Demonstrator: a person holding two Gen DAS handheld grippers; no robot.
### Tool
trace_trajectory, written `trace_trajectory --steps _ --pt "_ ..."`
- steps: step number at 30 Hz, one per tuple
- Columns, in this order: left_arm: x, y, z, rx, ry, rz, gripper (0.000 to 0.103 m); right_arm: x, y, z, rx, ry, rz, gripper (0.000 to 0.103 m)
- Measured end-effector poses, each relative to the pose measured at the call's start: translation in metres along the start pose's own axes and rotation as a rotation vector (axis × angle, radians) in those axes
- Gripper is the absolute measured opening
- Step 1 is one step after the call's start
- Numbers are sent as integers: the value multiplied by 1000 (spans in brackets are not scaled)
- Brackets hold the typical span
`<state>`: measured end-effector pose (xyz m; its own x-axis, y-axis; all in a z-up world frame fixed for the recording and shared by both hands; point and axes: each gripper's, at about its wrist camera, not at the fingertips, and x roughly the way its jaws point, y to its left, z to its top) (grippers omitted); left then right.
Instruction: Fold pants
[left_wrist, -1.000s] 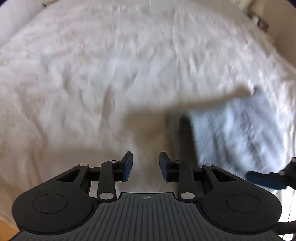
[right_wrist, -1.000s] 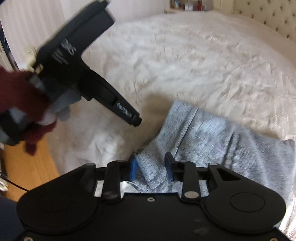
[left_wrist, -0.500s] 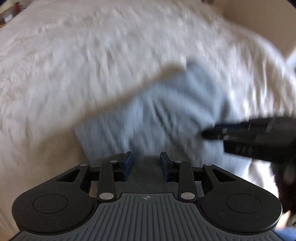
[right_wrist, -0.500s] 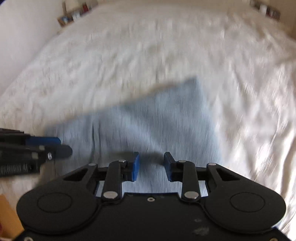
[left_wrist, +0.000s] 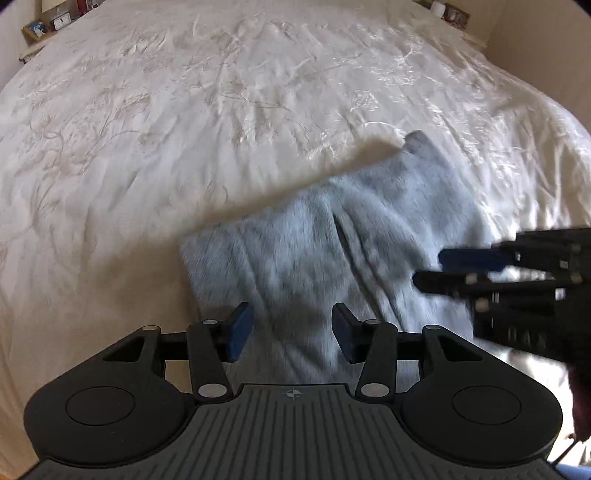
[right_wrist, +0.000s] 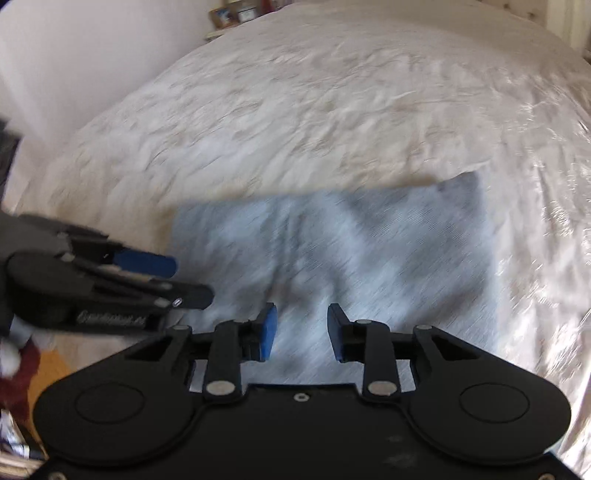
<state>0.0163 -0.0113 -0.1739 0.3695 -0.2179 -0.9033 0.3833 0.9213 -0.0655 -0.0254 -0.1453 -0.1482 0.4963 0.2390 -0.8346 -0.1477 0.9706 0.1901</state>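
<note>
Your pants lie folded into a flat rectangle near the bed's near edge. Your left gripper is opening, nothing between its jaws; your right gripper hangs parted and empty, apparently letting the fold settle.

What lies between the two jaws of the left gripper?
In the left wrist view, only the folded light blue pants show between the opening jaws of the left gripper; the pads do not press on the cloth.
</note>
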Motion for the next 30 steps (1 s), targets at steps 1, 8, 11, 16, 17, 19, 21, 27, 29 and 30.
trace_trajectory --steps 1,8,11,16,17,19,21,27,29,30 --pt "6 1 3 -10 6 10 46 6 -8 5 -9 0 -12 32" --pt "34 43 2 -206 100 51 76 46 -77 34 0 81 -204 22" --pt "21 45 -4 -252 76 52 75 31 -85 36 -7 51 -238 43" --pt "7 39 -25 -319 60 -21 77 9 -116 13 165 79 -42 79" --pt "7 36 -30 -320 72 -28 78 8 -123 4 195 89 16 89" --pt "11 29 -38 -301 84 -16 88 7 -130 -16 228 131 124 100" --pt "12 23 -41 -278 74 -1 94 14 -128 -31 227 197 196 103" --pt "22 22 -34 -293 103 8 102 24 -116 -46 172 232 231 103" --pt "17 25 -32 -293 91 9 102 25 -119 -41 186 222 251 103" --pt "21 24 -27 -289 87 13 102 24 -121 -38 187 213 258 103"
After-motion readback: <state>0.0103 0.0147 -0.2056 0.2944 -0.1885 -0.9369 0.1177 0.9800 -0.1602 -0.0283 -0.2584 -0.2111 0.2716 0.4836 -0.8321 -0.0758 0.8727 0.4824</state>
